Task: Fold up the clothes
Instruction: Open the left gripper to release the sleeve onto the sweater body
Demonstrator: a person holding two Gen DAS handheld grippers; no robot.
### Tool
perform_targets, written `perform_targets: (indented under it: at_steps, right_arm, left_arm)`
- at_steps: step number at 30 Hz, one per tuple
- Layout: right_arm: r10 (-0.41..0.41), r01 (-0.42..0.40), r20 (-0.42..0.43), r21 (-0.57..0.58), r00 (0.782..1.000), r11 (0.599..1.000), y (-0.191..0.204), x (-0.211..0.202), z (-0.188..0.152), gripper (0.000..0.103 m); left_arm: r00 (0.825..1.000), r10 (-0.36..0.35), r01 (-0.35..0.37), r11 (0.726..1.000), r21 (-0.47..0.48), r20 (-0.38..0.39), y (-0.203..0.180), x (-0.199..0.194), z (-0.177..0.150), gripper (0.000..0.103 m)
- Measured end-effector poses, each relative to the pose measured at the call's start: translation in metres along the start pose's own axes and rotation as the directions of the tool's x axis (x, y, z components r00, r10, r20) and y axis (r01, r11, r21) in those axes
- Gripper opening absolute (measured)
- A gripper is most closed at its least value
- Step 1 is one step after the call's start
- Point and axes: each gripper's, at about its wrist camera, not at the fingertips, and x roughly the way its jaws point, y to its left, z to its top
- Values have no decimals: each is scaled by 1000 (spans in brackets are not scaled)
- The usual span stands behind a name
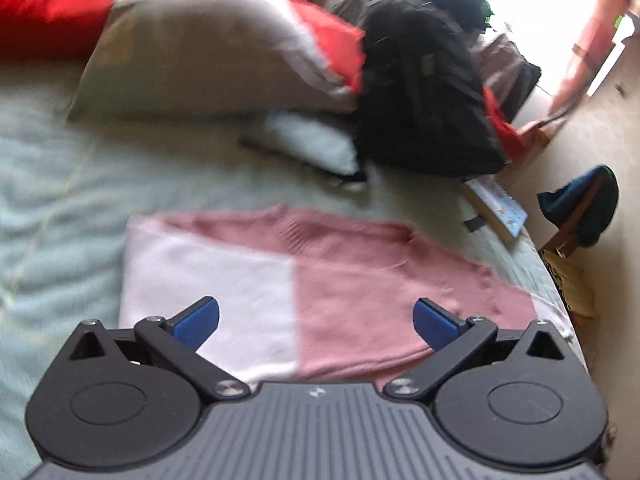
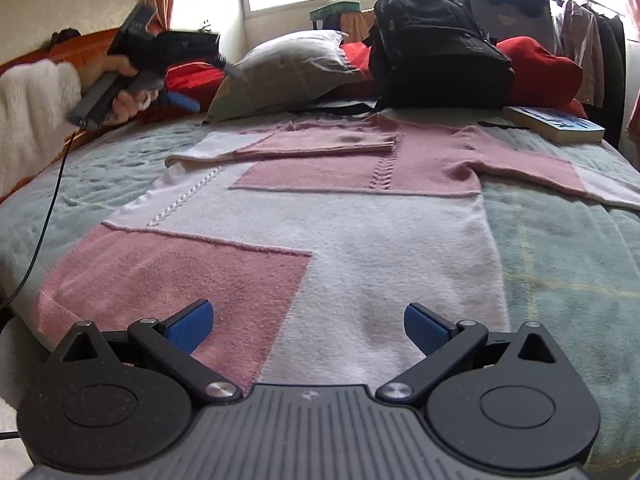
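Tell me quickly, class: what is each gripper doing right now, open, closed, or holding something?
Left gripper: open, holding nothing, above the pink and white sweater.
Right gripper: open, holding nothing, low over the sweater's hem end.

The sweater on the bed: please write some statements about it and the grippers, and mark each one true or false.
1. The sweater is pink and white. True.
2. One sleeve is folded across the chest. True.
3. The right gripper is shut on the hem. False: it is open and holds nothing.
4. The left gripper is open. True.
5. The backpack lies on the sweater. False: it stands behind it, near the pillow.
6. The book lies on the floor. False: it lies on the bed.
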Motion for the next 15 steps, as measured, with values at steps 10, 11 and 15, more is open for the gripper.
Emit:
perform_targets:
  at_steps: [10,11,15]
  right_arm:
    - [-32,32,-55,-8,998,999,5,19,5,103]
    - [-35,35,-57,-10,998,999,6,20,6,103]
    - [-52,52,-72,-10,996,999,6,25,6,103]
  left_arm:
    - [998,-36,35,999,-25,-49,38,31,-13,102]
    - [999,-40,39,999,-19,-24,39,29,-5,102]
    - [1000,-22,23,997,-78,11,53,43,16,102]
